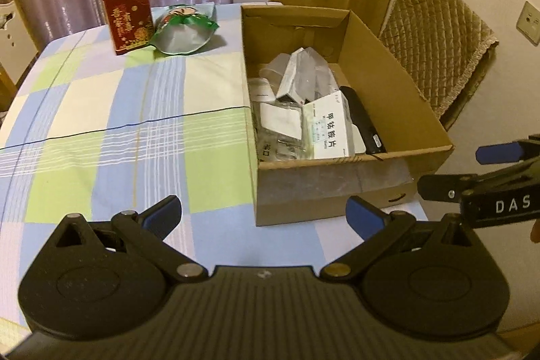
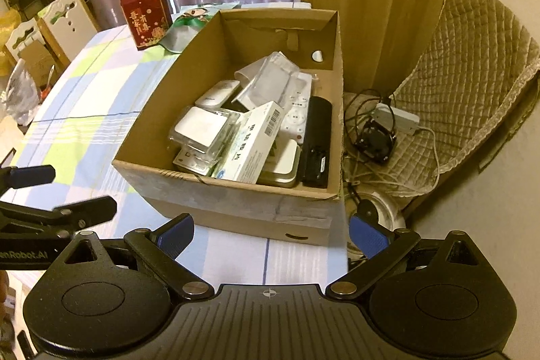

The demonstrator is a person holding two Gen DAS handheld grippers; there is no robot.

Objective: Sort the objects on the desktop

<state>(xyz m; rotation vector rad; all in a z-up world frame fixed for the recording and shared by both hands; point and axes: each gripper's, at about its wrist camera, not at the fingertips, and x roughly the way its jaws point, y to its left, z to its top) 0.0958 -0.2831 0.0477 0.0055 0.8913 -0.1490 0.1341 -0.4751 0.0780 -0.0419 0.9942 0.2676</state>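
Presently we find the left gripper [image 1: 263, 218] spread wide and empty at the bottom of its view, poised above the checked tablecloth [image 1: 101, 130] just short of the cardboard box [image 1: 337, 191]. The right gripper [image 2: 270, 235] is likewise released, nothing between its blue pads, hovering at the box's near wall. Two items remain outside the box, at the upper left of the left wrist frame: a red carton [image 1: 126, 17] standing upright and, just beside it to the right, a green and silver foil pouch [image 1: 184, 31] lying on the cloth. We judge the carton light and stiff, best pinched across its narrow sides near mid-height so it does not tip. The pouch looks soft, puffy and slippery; we would take it at a crimped edge seam rather than the bulging middle. At frame centre in the right wrist view, the box already holds a loose heap: a white medicine box [image 2: 251, 144] tilted on top, a black remote [image 2: 315, 140] along the right wall, clear plastic packs [image 2: 202, 130], a white remote [image 2: 297, 110] and a flat tin [image 2: 281, 166]. The far right corner appears to leave room.
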